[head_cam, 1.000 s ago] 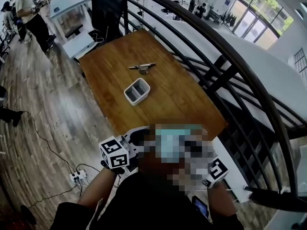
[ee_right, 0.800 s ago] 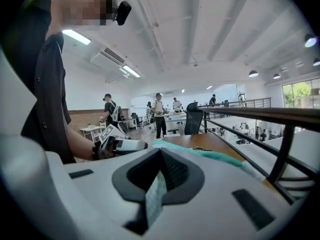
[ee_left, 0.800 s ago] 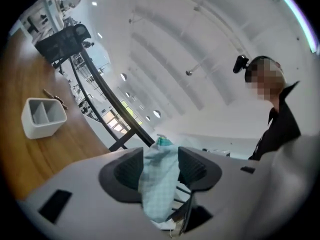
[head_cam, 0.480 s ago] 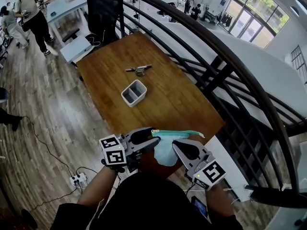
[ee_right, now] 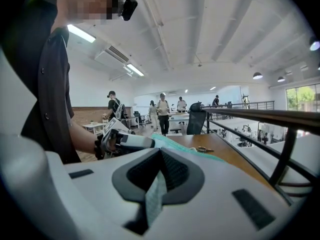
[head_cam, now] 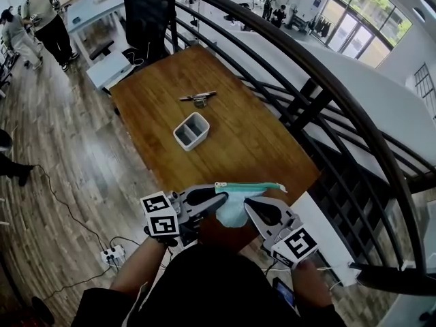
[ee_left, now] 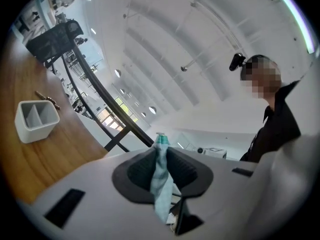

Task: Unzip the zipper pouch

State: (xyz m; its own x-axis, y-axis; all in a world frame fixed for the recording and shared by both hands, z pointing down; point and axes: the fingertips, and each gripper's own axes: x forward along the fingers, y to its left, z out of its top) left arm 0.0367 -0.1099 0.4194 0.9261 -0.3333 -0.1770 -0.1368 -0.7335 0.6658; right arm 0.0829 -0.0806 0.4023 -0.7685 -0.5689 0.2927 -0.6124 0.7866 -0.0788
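Note:
A teal zipper pouch [head_cam: 240,201] hangs between my two grippers above the near end of the wooden table [head_cam: 252,135], its zipper edge on top. My left gripper [head_cam: 221,200] is at the pouch's left end. Its jaws are closing, and teal fabric [ee_left: 161,179] is pinched between the pads of the left gripper [ee_left: 161,163]. My right gripper [head_cam: 251,207] grips the right side. The right gripper [ee_right: 159,176] is shut on a strip of pouch fabric [ee_right: 155,198]. In the right gripper view the pouch [ee_right: 176,144] stretches toward the left gripper [ee_right: 125,141].
On the table stand a white two-compartment bin [head_cam: 191,130] and, farther off, a small metal tool [head_cam: 199,97]. A black curved railing [head_cam: 327,101] runs along the table's right side. A power strip [head_cam: 111,252] lies on the floor at left. People [head_cam: 41,12] stand far left.
The pouch has come down from in front of the face to between the grippers. The left gripper's jaws have closed onto its left end. The right gripper stays shut on it.

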